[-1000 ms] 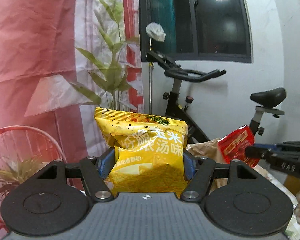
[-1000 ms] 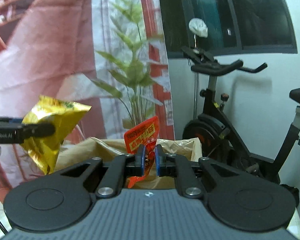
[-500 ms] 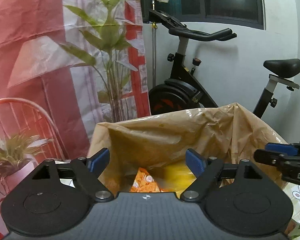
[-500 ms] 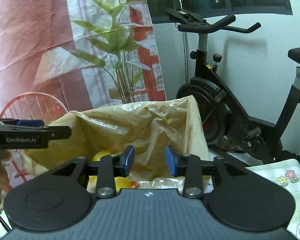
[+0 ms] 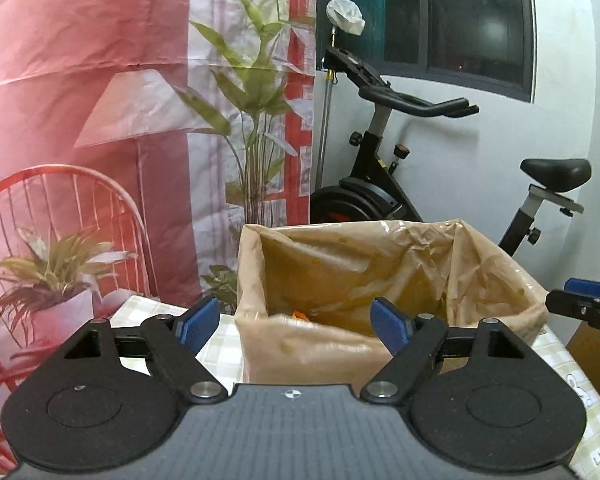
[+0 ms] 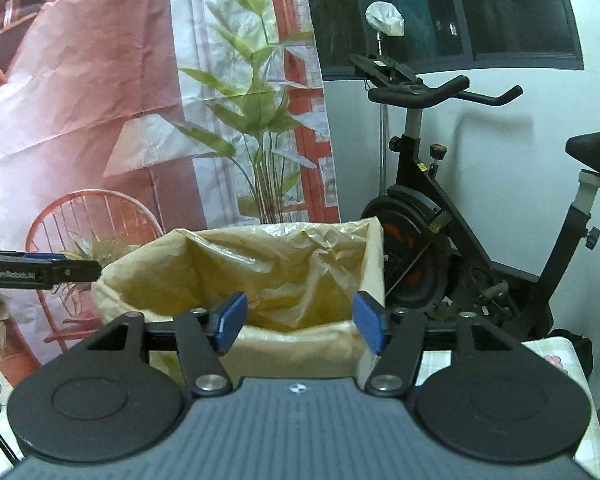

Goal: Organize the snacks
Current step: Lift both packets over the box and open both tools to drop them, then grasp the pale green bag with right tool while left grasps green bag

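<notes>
Both grippers sit just in front of the crinkly tan plastic-lined bin (image 5: 380,268) on the checkered-cloth surface (image 5: 220,340). The left gripper (image 5: 296,322) is spread wide with nothing between its blue pads. The right gripper (image 6: 298,322) has just been opening up, and there's nothing between its pads either. Down inside the bin, on the near left, a bit of an orange snack packet (image 5: 300,315) peeks over the rim; the rest of what's in there is hidden. A black exercise bike (image 6: 440,240) stands at the far right behind the bin.
</notes>
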A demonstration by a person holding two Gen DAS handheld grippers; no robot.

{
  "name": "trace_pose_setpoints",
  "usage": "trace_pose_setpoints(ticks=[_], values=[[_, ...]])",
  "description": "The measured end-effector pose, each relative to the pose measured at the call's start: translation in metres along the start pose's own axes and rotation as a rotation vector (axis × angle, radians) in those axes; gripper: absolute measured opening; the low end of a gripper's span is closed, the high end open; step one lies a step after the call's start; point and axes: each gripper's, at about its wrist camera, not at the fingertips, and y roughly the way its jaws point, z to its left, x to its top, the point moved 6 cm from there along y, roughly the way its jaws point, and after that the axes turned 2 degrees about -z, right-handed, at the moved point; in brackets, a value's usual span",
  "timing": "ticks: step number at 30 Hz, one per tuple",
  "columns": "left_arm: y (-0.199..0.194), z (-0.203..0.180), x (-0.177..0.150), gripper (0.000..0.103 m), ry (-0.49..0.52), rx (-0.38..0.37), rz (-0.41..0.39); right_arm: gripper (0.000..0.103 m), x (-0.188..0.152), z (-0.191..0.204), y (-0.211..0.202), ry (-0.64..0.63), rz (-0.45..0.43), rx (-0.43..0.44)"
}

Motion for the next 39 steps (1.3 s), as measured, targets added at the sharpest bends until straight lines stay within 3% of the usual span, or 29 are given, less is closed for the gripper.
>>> trace_pose_setpoints(ticks=[12, 19, 32, 39], values=[[-0.035, 0.021, -0.037, 0.085, -0.045, 0.001, -0.022, 0.079, -0.024, -0.016, -0.039, -0.008, 0.009, -0.03], [-0.041, 0.045, -0.056, 0.085, -0.074, 0.034, 0.006, 0.095, -0.037, -0.018, -0.054, -0.018, 0.012, -0.008], [-0.036, 0.05, -0.11, 0.085, -0.144, 0.042, 0.097, 0.101, -0.11, -0.034, -0.059, -0.008, 0.154, -0.021], [-0.017, 0.038, -0.142, 0.085, -0.171, 0.015, 0.169, 0.101, -0.147, -0.026, -0.048, -0.103, 0.245, -0.029]])
